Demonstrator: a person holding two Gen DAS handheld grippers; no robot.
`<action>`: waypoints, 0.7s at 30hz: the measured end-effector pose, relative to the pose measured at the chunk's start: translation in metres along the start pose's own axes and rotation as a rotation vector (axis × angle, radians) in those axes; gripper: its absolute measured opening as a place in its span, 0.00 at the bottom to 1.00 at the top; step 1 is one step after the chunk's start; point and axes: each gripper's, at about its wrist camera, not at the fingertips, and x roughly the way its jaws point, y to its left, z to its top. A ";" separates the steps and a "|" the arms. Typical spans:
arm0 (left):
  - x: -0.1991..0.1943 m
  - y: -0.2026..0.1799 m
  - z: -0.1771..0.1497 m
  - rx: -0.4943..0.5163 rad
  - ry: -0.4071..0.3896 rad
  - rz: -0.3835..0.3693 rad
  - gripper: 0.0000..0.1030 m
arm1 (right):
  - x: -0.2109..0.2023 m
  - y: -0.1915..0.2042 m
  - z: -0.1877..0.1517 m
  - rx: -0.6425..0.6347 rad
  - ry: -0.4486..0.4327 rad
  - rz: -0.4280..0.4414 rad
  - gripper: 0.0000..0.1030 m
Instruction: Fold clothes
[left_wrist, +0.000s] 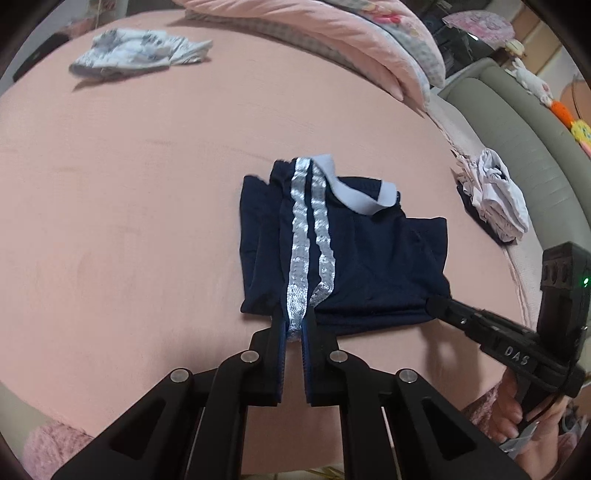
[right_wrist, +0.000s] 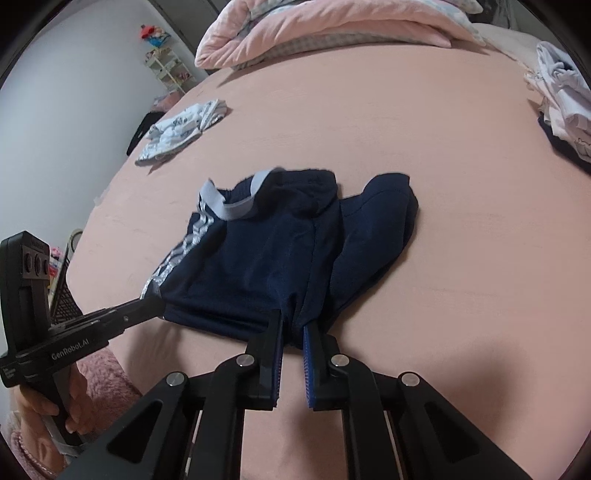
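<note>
Your left tool (left_wrist: 294, 325) is pinched tight on the near hem of the navy shorts (left_wrist: 343, 254), right where the two silver stripes (left_wrist: 308, 236) run down to the edge; the stripe fabric is bunched between its blue-padded fingers (left_wrist: 281, 332). Your right tool (right_wrist: 293, 328) is also closed on that same near hem, further along the plain navy side, with dark cloth gathered between its fingers (right_wrist: 308, 343). Both tools angle down toward the bed.

The shorts lie on the pink bed sheet (left_wrist: 110, 203), roughly in the middle of the bed, partly folded and rumpled. Their pale elastic waistband (left_wrist: 364, 192) sits at the far end, curled up and open. In the right wrist view one navy leg (right_wrist: 384, 229) bulges out to the right of the main body.

Each camera shows the other tool coming in from the side, its tip touching the hem; you can see fingers of the hand (left_wrist: 517, 417) wrapped around the right handle, and the hand (right_wrist: 44, 410) on the left handle beside a fuzzy pink sleeve (right_wrist: 107, 384).

A white printed garment (left_wrist: 140, 51) lies crumpled far off on the left of the bed, well apart from the shorts. A small pile of white clothes (left_wrist: 491, 195) sits at the right edge. A pink quilt (left_wrist: 332, 33) is heaped along the far side.
</note>
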 end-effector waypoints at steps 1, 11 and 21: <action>0.002 0.004 -0.002 -0.020 0.010 -0.008 0.06 | 0.004 -0.001 -0.001 0.002 0.009 -0.004 0.07; -0.012 0.013 0.016 -0.101 -0.050 0.100 0.06 | 0.000 -0.012 -0.004 0.026 0.036 0.010 0.12; 0.034 -0.072 0.024 0.254 -0.003 0.089 0.07 | -0.018 0.043 0.018 -0.208 -0.093 -0.109 0.38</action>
